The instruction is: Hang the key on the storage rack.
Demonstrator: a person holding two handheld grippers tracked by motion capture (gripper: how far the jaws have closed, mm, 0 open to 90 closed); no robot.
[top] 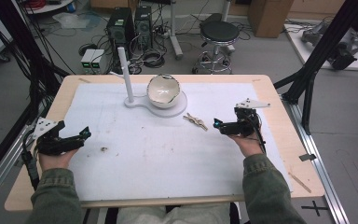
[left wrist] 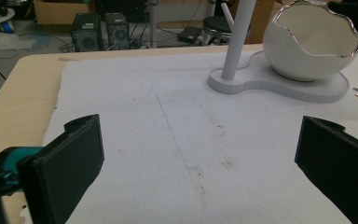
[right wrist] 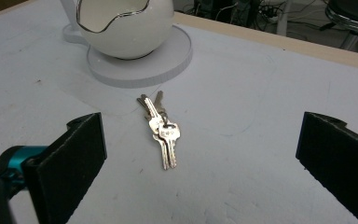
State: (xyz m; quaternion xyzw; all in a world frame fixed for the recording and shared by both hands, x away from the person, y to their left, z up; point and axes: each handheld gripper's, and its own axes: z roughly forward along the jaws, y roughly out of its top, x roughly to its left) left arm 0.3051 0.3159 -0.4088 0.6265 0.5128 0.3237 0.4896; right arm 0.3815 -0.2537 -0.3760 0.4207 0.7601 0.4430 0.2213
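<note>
A: Centrally, the keys [right wrist: 161, 130] lie flat on the white mat [top: 168, 154], just in front of the egg-shaped bowl [right wrist: 121, 28] on its stand.

B: Right gripper [right wrist: 200, 154]: jaws spread wide, empty, facing the keys. Left gripper [left wrist: 198, 158]: likewise released, well apart.

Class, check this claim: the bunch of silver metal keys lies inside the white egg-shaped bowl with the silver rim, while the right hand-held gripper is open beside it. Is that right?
Not quite. The bunch of silver metal keys lies on the white mat, in front of the white egg-shaped bowl with the silver rim, not inside it. The right gripper view shows this. The right hand-held gripper is indeed open, its jaws wide apart.
</note>
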